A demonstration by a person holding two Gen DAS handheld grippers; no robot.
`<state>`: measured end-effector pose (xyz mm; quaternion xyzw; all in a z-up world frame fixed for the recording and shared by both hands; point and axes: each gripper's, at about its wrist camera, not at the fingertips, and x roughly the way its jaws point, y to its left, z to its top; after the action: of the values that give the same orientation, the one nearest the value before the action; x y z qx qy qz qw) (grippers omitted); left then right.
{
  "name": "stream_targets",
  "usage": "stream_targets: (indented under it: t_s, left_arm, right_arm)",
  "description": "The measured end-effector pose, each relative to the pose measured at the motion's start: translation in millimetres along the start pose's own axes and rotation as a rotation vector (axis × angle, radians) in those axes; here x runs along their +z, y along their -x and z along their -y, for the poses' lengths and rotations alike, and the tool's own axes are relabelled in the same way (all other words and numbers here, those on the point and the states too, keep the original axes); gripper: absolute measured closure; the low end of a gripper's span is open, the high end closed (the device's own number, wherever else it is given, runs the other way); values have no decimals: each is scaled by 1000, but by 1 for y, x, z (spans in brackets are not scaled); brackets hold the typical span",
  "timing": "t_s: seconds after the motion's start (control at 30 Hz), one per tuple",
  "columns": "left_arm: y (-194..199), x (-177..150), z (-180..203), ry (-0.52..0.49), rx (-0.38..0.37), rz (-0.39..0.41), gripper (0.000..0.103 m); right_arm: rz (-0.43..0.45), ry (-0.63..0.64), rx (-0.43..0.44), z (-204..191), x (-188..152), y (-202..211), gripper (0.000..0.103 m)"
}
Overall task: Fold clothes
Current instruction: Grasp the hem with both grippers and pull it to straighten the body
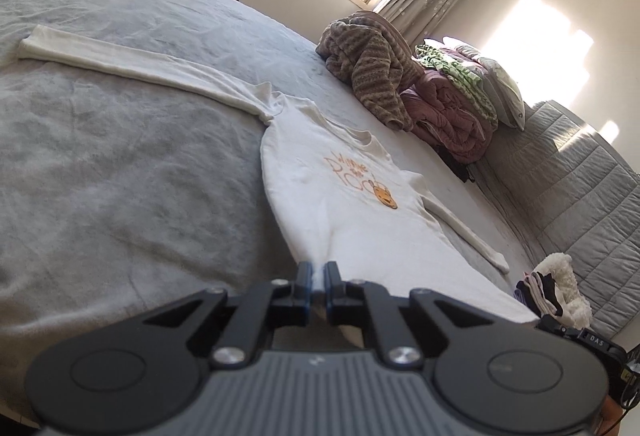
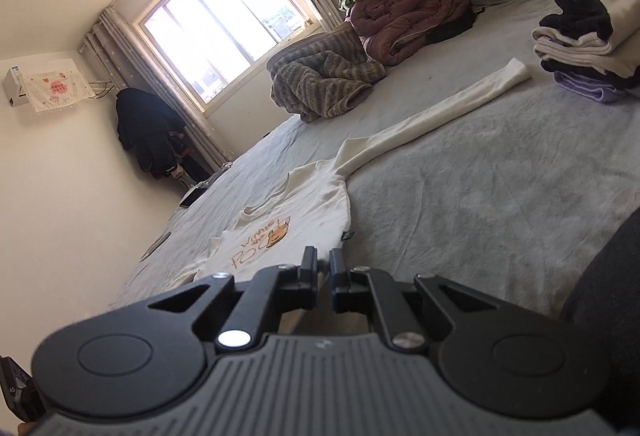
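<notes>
One white long-sleeved cotton shirt with an orange bear print [image 1: 352, 196] lies flat on the grey-covered bed [image 1: 120, 176], both sleeves spread; the left tongs [image 1: 319, 276] are clamped on its hem; the right tongs [image 2: 324, 264] pinch the hem too; one stack of folded clothes [image 2: 580, 48] sits well apart.

Your left gripper [image 1: 319, 272] body hides the white shirt [image 1: 344, 196] hem behind its fingers; your right gripper [image 2: 323, 264] does likewise; the folded stack [image 2: 588, 44] is cut by the frame edge.
</notes>
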<state>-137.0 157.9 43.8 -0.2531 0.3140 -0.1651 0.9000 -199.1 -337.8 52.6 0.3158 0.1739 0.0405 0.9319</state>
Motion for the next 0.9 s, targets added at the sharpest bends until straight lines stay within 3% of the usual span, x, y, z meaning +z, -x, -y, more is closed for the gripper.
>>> stream_targets:
  t_s: [0.1, 0.2, 0.23, 0.33, 0.4, 0.43, 0.47, 0.73, 0.8, 0.83, 0.9]
  left_arm:
    - [4, 2, 5, -34, 14, 13, 97]
    - [-15, -8, 18, -156, 129, -59, 97]
    - [-22, -12, 21, -196, 170, -92, 96]
    - [-32, -20, 20, -245, 237, -127, 95]
    - [-31, -20, 14, -223, 227, -128, 95]
    - [-31, -20, 12, -219, 224, -128, 95]
    - [-31, -21, 12, -222, 228, -126, 95]
    - [-34, -23, 14, -231, 255, -119, 95]
    - [-35, -25, 16, -249, 265, -113, 95]
    - [-34, -26, 18, -265, 273, -106, 95]
    - [-33, -28, 22, -297, 287, -89, 95]
  right_arm:
    - [39, 0, -13, 2, 8, 8, 101]
    - [-50, 4, -61, 5, 5, -6, 100]
    - [-83, 6, -73, 5, 2, -12, 95]
    - [-175, 26, -108, 5, -10, -28, 90]
    - [-217, 20, -135, 8, -16, -35, 76]
    - [-218, 11, -139, 9, -17, -36, 60]
    - [-221, 2, -139, 10, -19, -37, 55]
    - [-323, -13, -111, 10, -34, -54, 54]
    - [-331, -25, -103, 11, -36, -56, 70]
    - [-338, -15, -110, 10, -36, -57, 93]
    - [-314, 29, -119, 4, -36, -53, 93]
